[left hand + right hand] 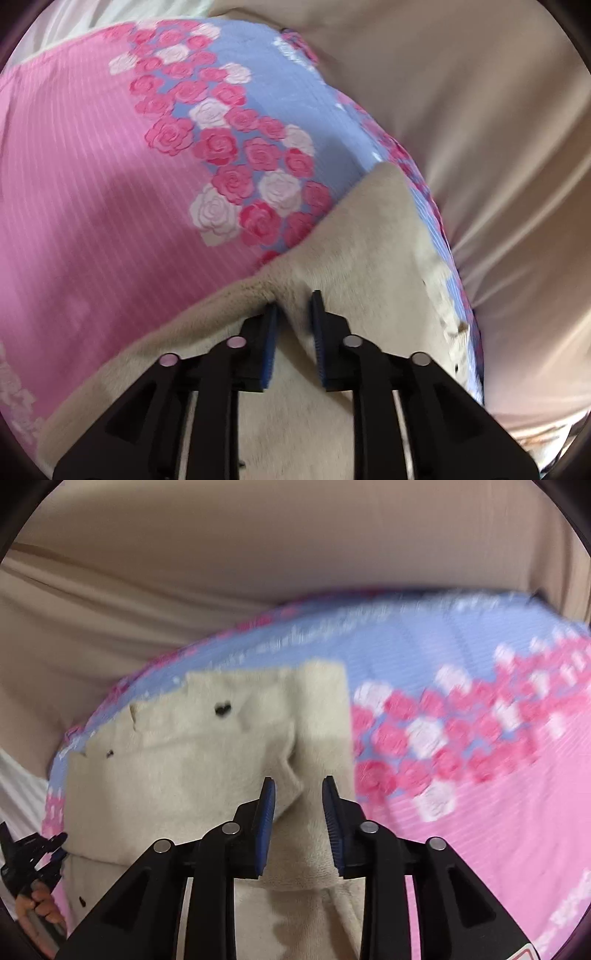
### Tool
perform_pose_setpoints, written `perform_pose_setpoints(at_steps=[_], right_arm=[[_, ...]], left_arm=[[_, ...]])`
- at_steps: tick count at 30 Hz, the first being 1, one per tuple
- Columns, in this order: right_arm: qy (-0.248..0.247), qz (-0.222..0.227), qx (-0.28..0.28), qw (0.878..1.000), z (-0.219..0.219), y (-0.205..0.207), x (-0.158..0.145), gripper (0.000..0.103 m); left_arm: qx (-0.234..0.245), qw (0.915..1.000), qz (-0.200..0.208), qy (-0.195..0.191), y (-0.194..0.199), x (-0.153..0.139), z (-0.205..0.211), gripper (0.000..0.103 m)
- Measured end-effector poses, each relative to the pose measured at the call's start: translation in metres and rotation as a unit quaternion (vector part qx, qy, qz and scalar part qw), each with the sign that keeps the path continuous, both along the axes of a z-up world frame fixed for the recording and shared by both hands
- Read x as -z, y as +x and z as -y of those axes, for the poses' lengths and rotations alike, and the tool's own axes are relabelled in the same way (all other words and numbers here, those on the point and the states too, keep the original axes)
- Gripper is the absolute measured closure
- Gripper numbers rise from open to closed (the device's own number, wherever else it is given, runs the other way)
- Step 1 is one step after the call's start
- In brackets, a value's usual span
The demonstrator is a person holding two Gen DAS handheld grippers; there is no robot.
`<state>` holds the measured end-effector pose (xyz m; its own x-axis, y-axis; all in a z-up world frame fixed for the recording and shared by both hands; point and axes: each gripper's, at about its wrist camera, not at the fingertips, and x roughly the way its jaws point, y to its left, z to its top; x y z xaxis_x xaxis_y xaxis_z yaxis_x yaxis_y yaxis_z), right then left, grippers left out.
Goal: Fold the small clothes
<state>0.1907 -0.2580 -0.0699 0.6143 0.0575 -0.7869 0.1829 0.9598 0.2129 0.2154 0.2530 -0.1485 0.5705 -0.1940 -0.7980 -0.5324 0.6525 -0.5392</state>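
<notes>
With the cream fleece garment (207,760) lying folded near the corner of the rose-patterned bed cover (92,177), both the left tool (294,301) and right tool (298,784) stood slightly apart, gripping nothing, so smoothing the fold gently seemed wisest.

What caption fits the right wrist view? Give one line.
Open right hand-held gripper above a folded cream fleece garment on a pink-and-blue rose-print bedsheet.

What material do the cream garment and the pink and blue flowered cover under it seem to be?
Cream fuzzy garment: probably fleece or plush, matte, with a soft nap. Pink and blue rose-printed cover: seems woven cotton-like cloth, matte, with fine ribbed stripes.
</notes>
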Motion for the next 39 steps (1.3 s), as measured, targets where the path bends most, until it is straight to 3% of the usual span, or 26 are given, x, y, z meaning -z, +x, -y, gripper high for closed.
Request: perform_pose_setpoints(at_steps=[1,4,7,10,13,17,18,19,20,22,24,26,28,30,31,33,35,37,39], right_arm=[[-0.01,0.014,-0.013,1.0,-0.008,0.001,-0.012,0.073],[0.007,0.026,-0.113,0.993,-0.06,0.032,-0.039,0.067],[0.072,0.015,-0.235,0.969,-0.137,0.081,-0.046,0.067],[0.107,-0.033,-0.325,0.939,-0.228,0.137,-0.03,0.067],[0.057,-0.061,-0.368,0.926,-0.306,0.177,-0.008,0.067],[0.022,-0.102,-0.39,0.915,-0.368,0.201,0.029,0.067],[0.015,-0.107,-0.395,0.912,-0.379,0.202,0.037,0.077],[0.013,-0.112,-0.405,0.907,-0.386,0.201,0.042,0.096],[0.009,-0.109,-0.41,0.906,-0.392,0.2,0.042,0.096],[0.039,-0.039,-0.414,0.909,-0.384,0.188,0.015,0.097],[0.068,0.002,-0.397,0.915,-0.372,0.185,0.001,0.097],[0.038,-0.033,-0.379,0.924,-0.371,0.198,0.03,0.096],[-0.015,-0.101,-0.371,0.923,-0.372,0.208,0.073,0.096],[0.015,-0.069,-0.352,0.933,-0.355,0.199,0.057,0.085],[0.034,-0.057,-0.342,0.937,-0.344,0.193,0.044,0.084],[0.054,-0.004,-0.33,0.943,-0.314,0.166,0.01,0.081],[0.046,0.031,-0.292,0.955,-0.264,0.13,-0.015,0.069],[0.038,0.035,-0.228,0.972,-0.199,0.092,-0.022,0.067],[-0.001,0.02,-0.151,0.988,-0.136,0.058,-0.018,0.066]], left_arm=[[0.005,1.0,-0.003,0.007,-0.001,-0.004,0.005,0.072],[0.019,0.9991,0.02,0.032,-0.008,-0.017,0.016,0.069],[0.025,0.9983,0.016,0.051,-0.008,-0.013,0.019,0.069],[0.02,0.9987,-0.023,0.041,0.0,0.008,0.013,0.069],[0.033,0.9979,-0.02,0.051,0.002,0.013,0.01,0.069],[0.054,0.9964,-0.016,0.063,0.004,0.013,0.011,0.069],[0.055,0.9968,-0.013,0.057,0.003,0.014,0.009,0.069],[0.054,0.9971,-0.01,0.052,0.002,0.015,0.007,0.069],[0.054,0.9972,-0.009,0.05,0.002,0.016,0.005,0.069],[0.055,0.9975,-0.006,0.043,0.0,0.016,0.001,0.069],[0.059,0.9971,0.002,0.047,0.001,0.017,0.0,0.068],[0.062,0.9963,0.007,0.059,0.003,0.018,0.0,0.068],[0.07,0.9947,0.006,0.076,0.007,0.017,0.005,0.062],[0.081,0.9928,0.004,0.088,0.009,0.015,0.009,0.061],[0.087,0.9925,0.004,0.086,0.009,0.014,0.009,0.06],[0.089,0.9937,0.007,0.068,0.005,0.011,0.006,0.06],[0.091,0.9945,0.015,0.05,-0.004,0.005,0.001,0.059],[0.1,0.9931,0.021,0.057,-0.022,-0.003,0.0,0.055],[0.1,0.9924,0.015,0.071,-0.039,-0.007,0.002,0.05]])
